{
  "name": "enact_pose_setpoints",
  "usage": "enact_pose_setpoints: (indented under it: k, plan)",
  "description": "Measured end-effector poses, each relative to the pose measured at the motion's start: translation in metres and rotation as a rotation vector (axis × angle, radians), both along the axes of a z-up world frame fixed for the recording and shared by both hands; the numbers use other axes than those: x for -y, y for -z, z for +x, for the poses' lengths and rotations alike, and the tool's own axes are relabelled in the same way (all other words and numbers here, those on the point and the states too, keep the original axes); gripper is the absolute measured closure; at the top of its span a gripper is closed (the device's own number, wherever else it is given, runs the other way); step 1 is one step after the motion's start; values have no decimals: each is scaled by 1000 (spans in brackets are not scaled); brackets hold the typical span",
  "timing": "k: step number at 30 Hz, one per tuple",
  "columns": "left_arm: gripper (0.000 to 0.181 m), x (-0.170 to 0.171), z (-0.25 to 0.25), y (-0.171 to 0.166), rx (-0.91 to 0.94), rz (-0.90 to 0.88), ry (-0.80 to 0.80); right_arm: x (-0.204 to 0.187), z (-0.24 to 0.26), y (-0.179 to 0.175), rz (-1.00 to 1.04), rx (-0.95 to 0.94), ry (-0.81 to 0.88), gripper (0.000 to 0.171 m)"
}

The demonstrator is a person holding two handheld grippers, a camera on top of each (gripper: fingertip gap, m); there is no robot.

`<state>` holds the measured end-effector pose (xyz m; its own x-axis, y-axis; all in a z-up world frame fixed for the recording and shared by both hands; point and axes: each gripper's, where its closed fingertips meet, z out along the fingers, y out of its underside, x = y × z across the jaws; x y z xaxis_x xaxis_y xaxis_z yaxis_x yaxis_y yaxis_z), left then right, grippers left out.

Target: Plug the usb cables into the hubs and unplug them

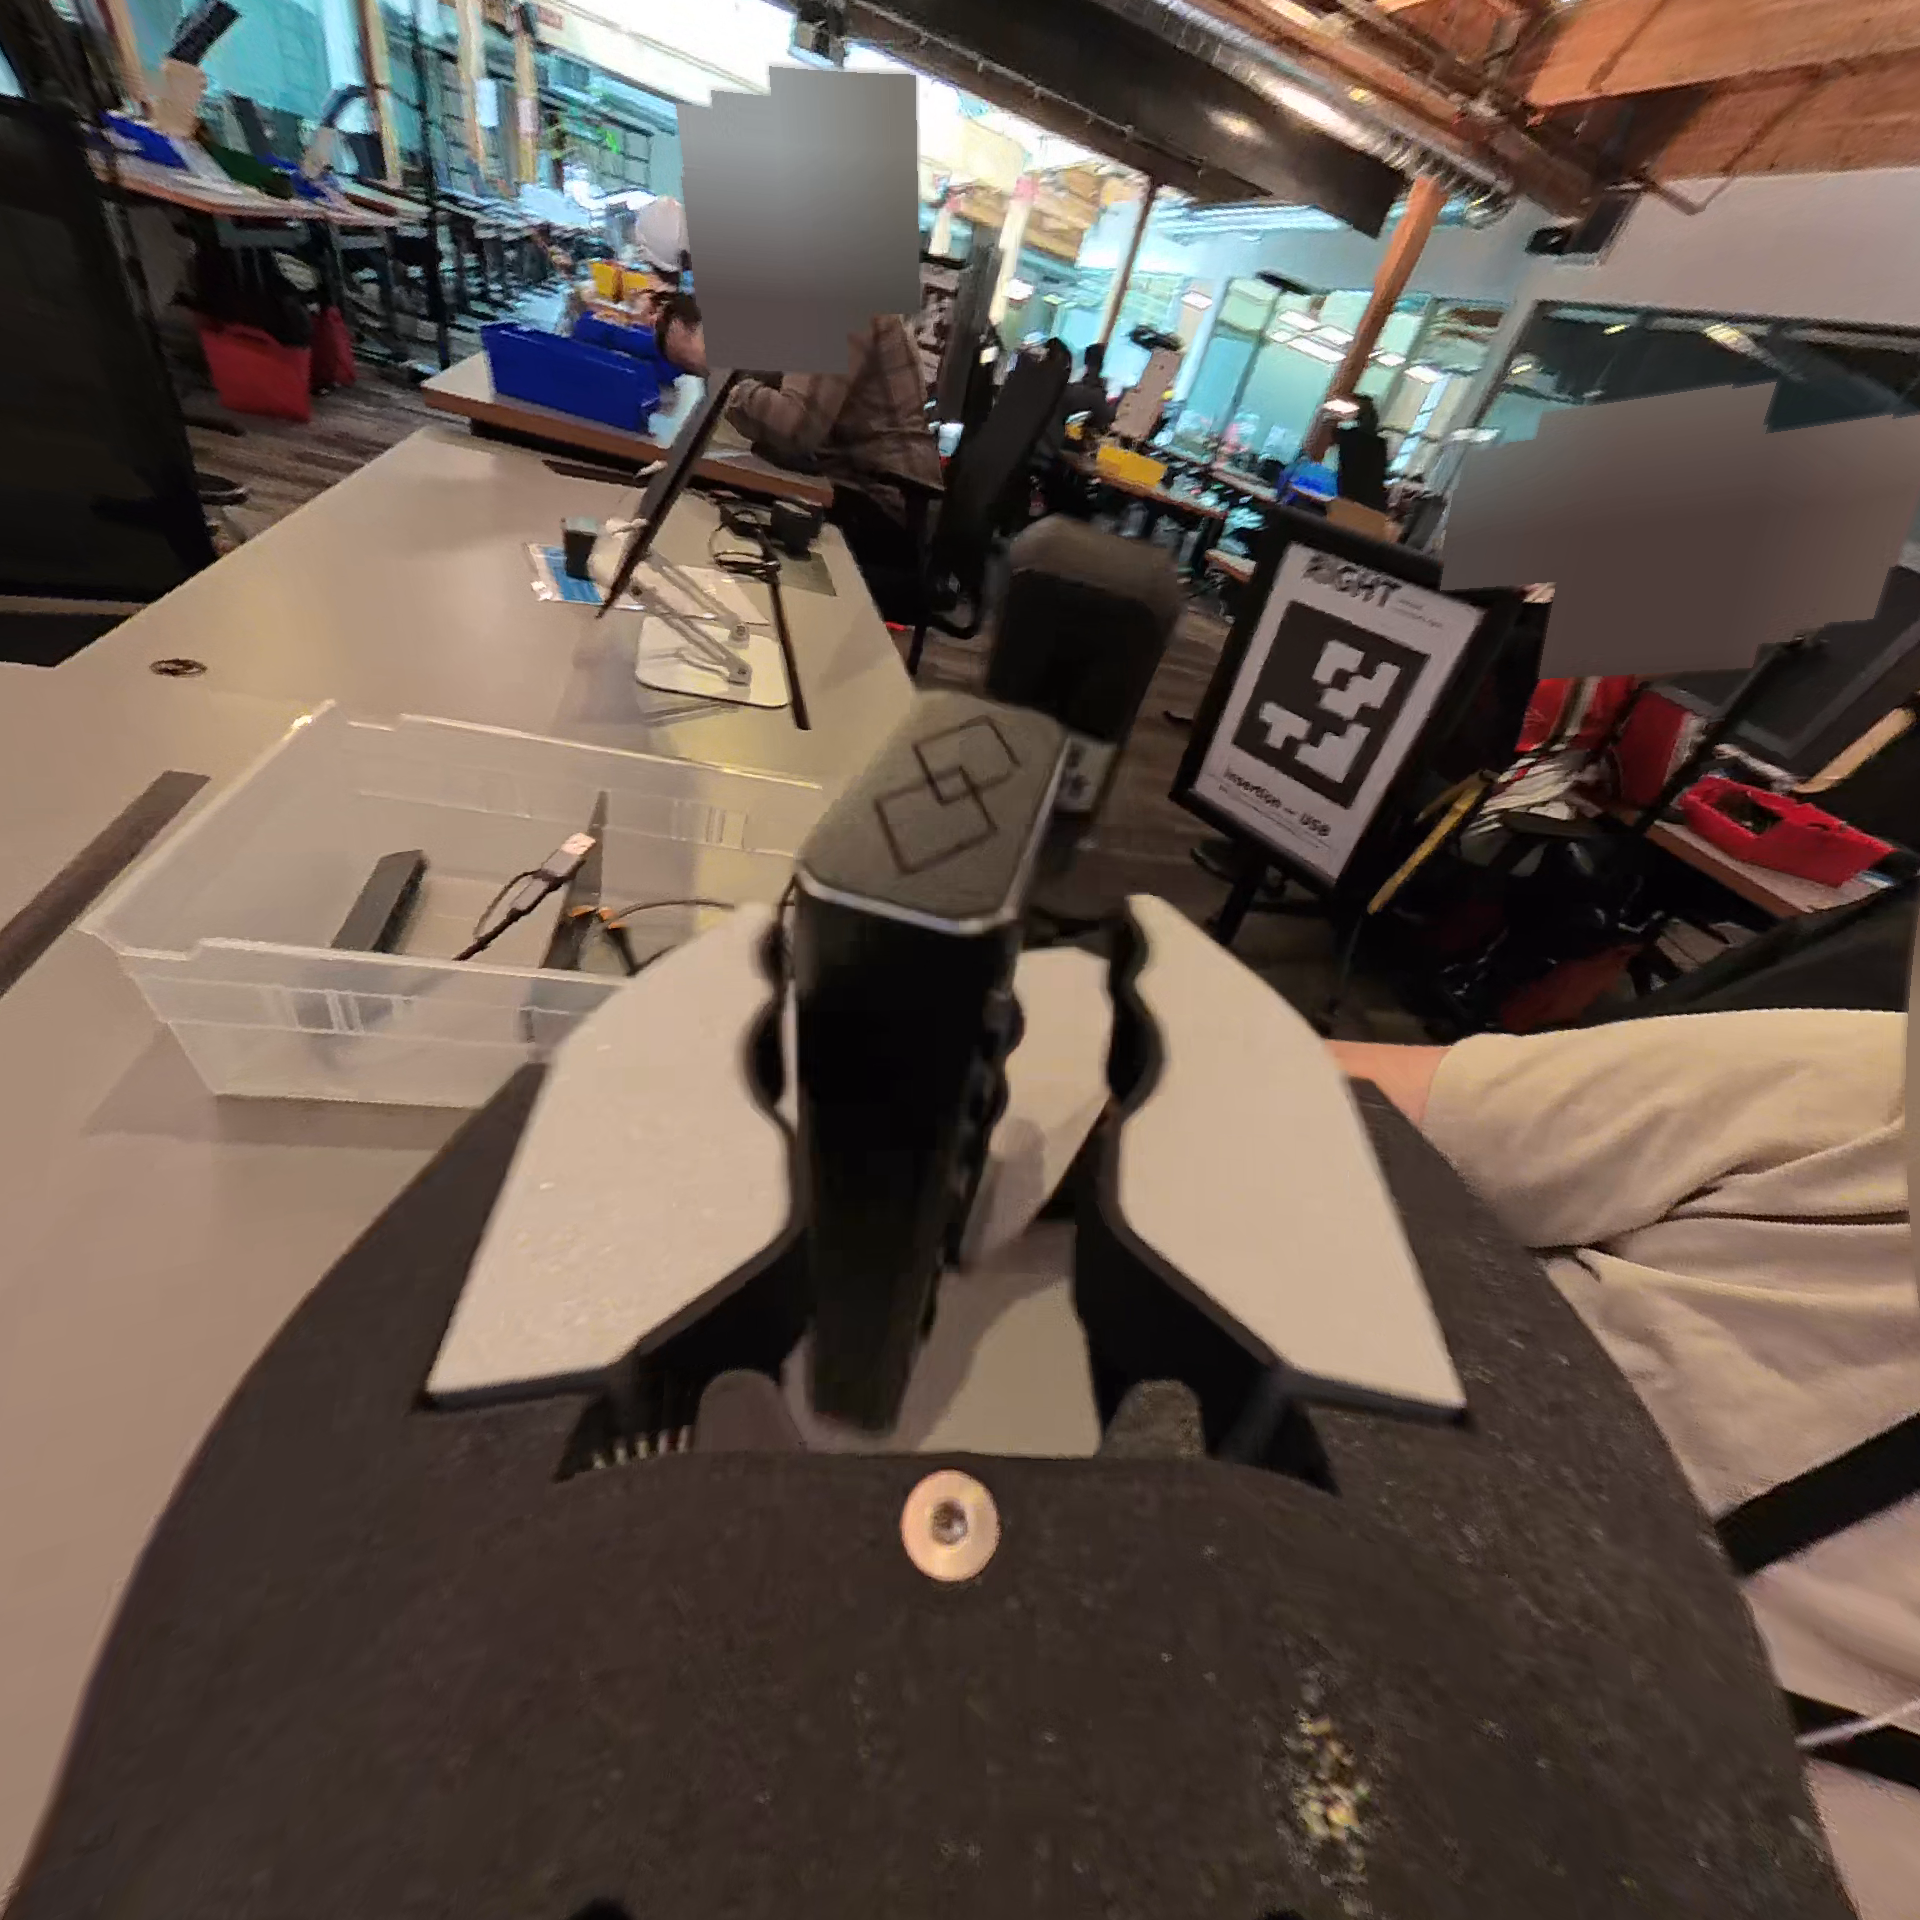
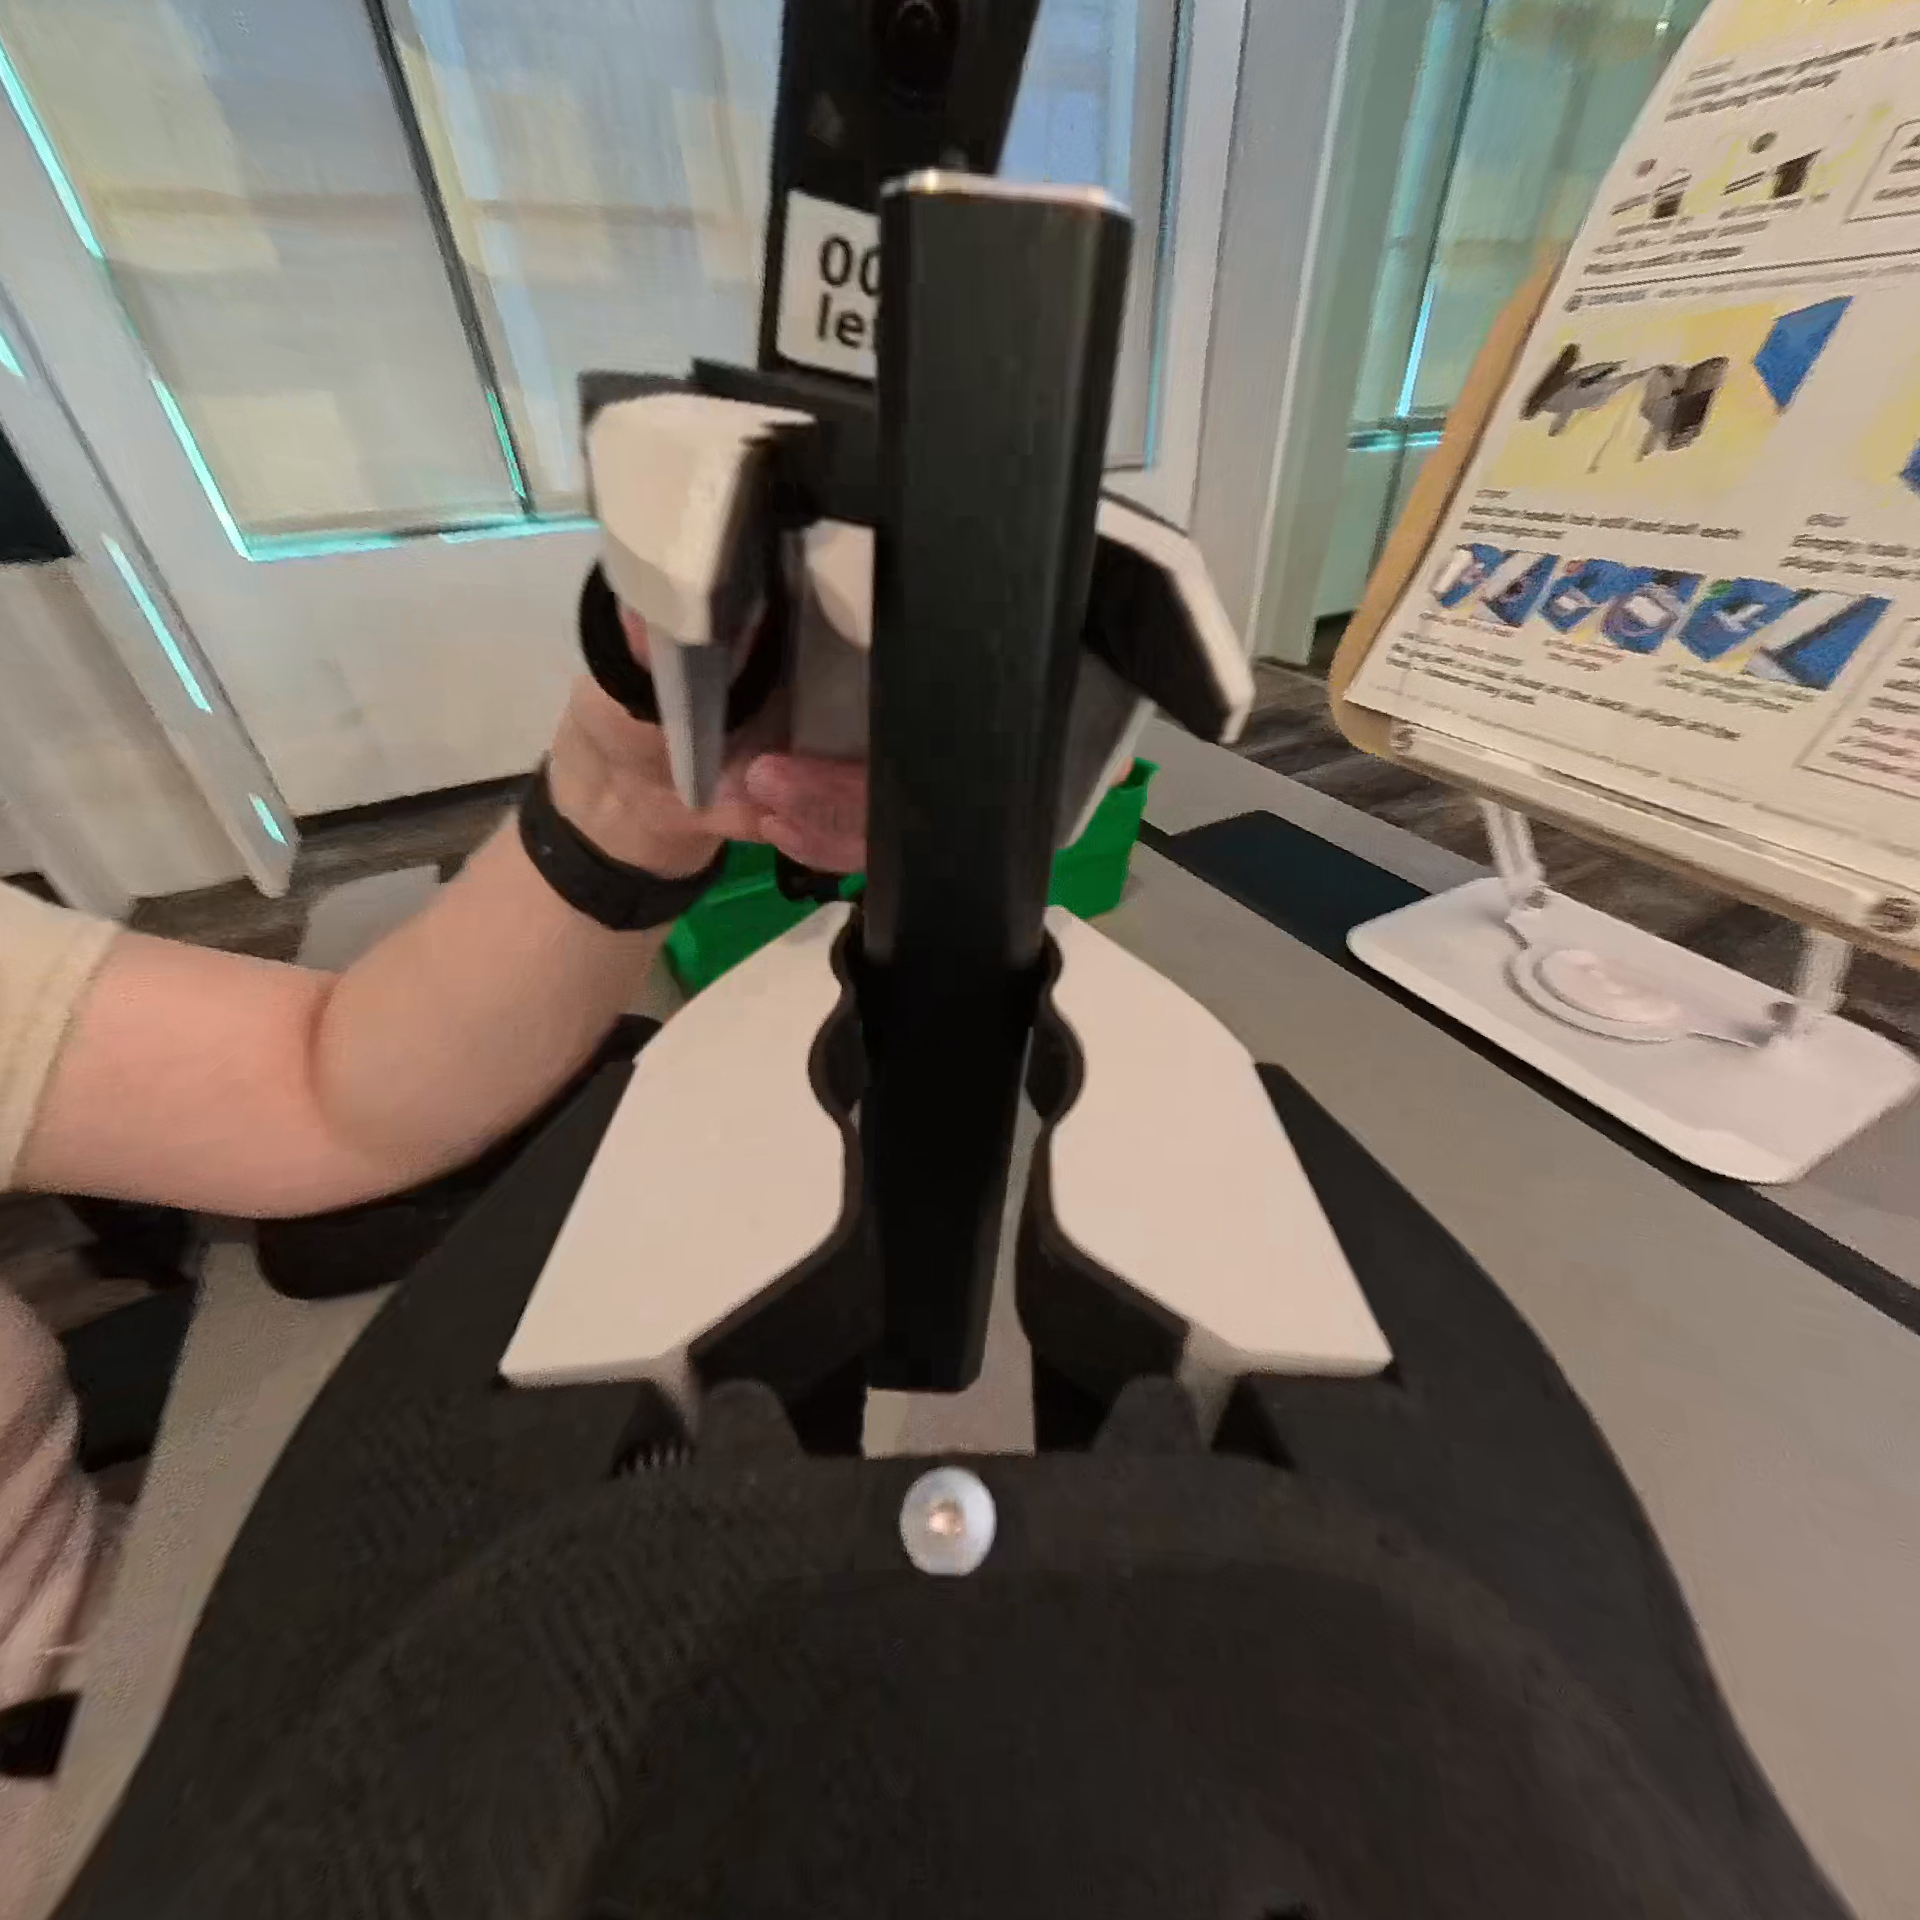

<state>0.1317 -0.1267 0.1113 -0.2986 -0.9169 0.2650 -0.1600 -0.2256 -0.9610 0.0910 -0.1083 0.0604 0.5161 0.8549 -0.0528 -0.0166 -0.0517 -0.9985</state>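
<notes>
Right gripper [image 2: 940, 1049]: pinched on a black hub [image 2: 987, 623], held upright.
Left gripper [image 1: 940, 997]: spread loosely round the same hub [image 1: 914, 1039].
Advice: hub should be kept steady.
Cable [image 1: 545, 883]: in the clear bin [image 1: 312, 997], far left.

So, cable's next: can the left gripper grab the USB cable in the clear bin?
Probably not yet: the black hub sits between the left gripper's fingers, though the USB cable lies exposed in the bin.
</notes>
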Motion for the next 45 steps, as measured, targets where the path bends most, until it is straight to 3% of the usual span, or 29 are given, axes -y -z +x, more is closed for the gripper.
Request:
enact_pose_setpoints:
  k: [1,2,5,8,12,20,26,34,37,39,41,43,45]
  plan:
    - [104,-8,-1,3,-23,29,-53,-2,12,-1,21,57,47,143]
    - [100,-17,-5,6,-51,70,-112,-5,27,-6,42,104,83,143]
    - [112,-38,-18,5,-60,125,-218,-24,90,-27,65,251,217,142]
    - [122,-40,-27,-1,-32,65,-182,-54,169,-22,70,622,337,143]
    - [125,-46,-30,6,-72,80,-183,-92,257,21,-114,1076,427,142]
    - [129,-52,-27,19,-123,84,-194,-112,310,146,-413,1488,120,142]
    - [131,-56,-29,23,-147,94,-204,-110,319,180,-595,1454,-37,142]
    - [130,-58,-28,26,-169,96,-211,-114,330,190,-649,1369,48,142]
    - [133,-56,-33,22,-173,92,-206,-112,321,149,-615,1216,152,146]
    - [133,-56,-39,17,-173,110,-228,-114,320,92,-493,1049,346,143]
    - [133,-56,-48,7,-153,136,-264,-89,320,41,-430,810,512,140]
    - [132,-53,-56,-3,-132,156,-290,-44,320,22,-417,626,567,141]
    - [131,-49,-63,-9,-124,174,-311,-7,330,33,-422,616,614,144]
